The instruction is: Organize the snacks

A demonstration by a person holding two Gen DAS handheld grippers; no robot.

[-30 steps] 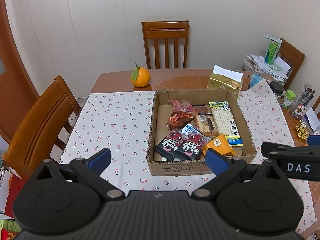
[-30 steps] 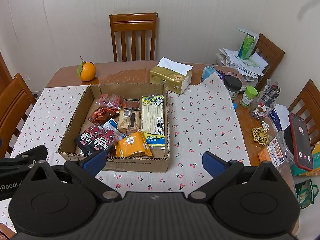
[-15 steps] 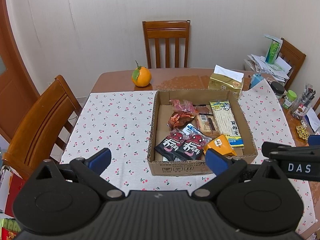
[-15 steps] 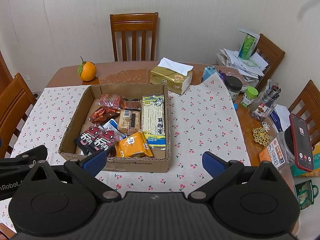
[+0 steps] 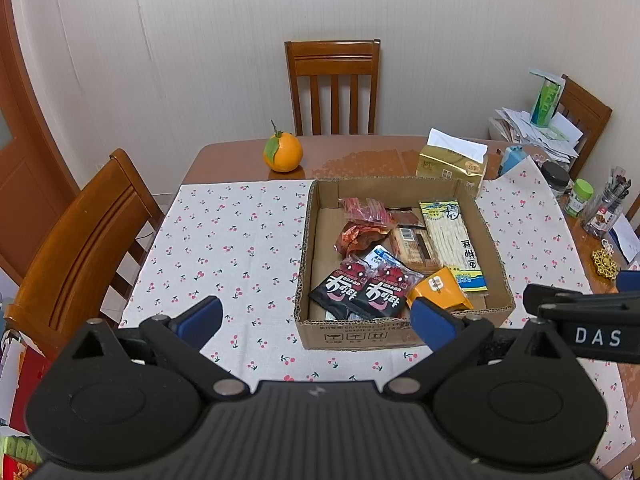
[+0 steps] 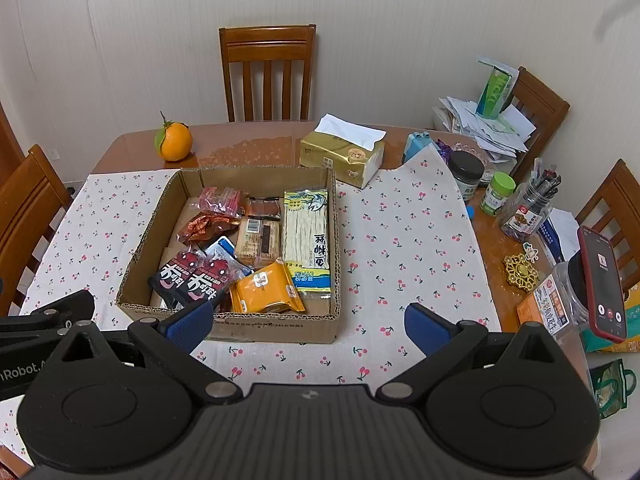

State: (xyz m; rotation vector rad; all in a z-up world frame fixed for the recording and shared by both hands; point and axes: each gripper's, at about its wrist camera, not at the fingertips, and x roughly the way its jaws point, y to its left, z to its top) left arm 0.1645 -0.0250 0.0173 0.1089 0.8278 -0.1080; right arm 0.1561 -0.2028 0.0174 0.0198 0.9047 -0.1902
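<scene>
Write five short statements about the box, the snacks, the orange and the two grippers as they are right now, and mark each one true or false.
1. The snacks lie inside the cardboard box. True.
2. The orange sits in the box with the snacks. False: it stands on bare table beyond the box's far left corner.
3. The left gripper is shut on the orange packet. False: its jaws are wide apart and hold nothing.
4. The right gripper is open and empty. True.
5. The tissue pack lies on the near side of the box. False: it lies past the box's far right corner.
</scene>
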